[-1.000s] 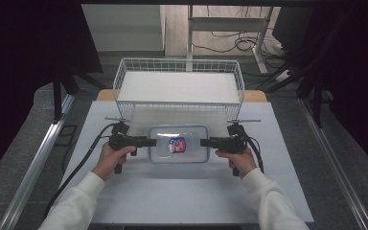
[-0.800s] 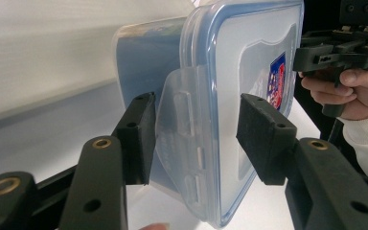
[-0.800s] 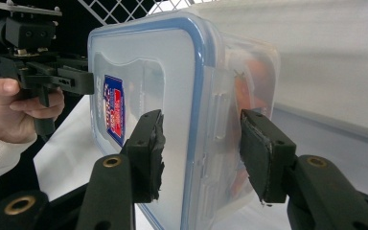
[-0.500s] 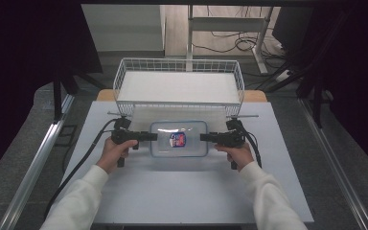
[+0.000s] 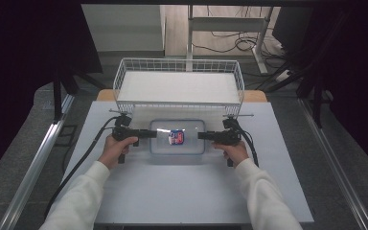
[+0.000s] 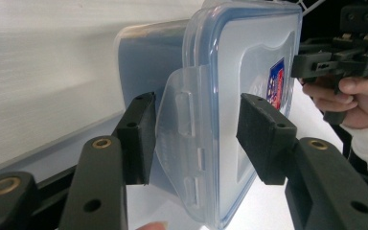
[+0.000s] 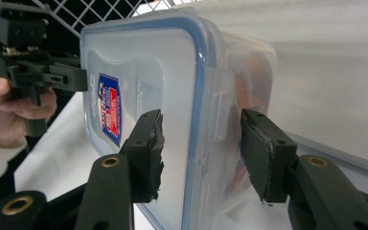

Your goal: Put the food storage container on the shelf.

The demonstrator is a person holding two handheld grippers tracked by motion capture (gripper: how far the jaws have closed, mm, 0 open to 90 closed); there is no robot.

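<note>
A lidded plastic container (image 5: 177,136) lies lengthwise between both hands; left tongs (image 6: 194,139) and right tongs (image 7: 202,148) each straddle an end latch, spread, not yet clamped.

Clear lidded box (image 5: 177,136), blue seal, red-blue label, flat on table centre, just near of basket (image 5: 178,87).

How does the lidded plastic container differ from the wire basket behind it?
The wire basket is white open mesh; the plastic container is clear with solid walls. The basket is open-topped; the container wears a blue-rimmed lid. The basket is larger. Both are rectangular.
</note>
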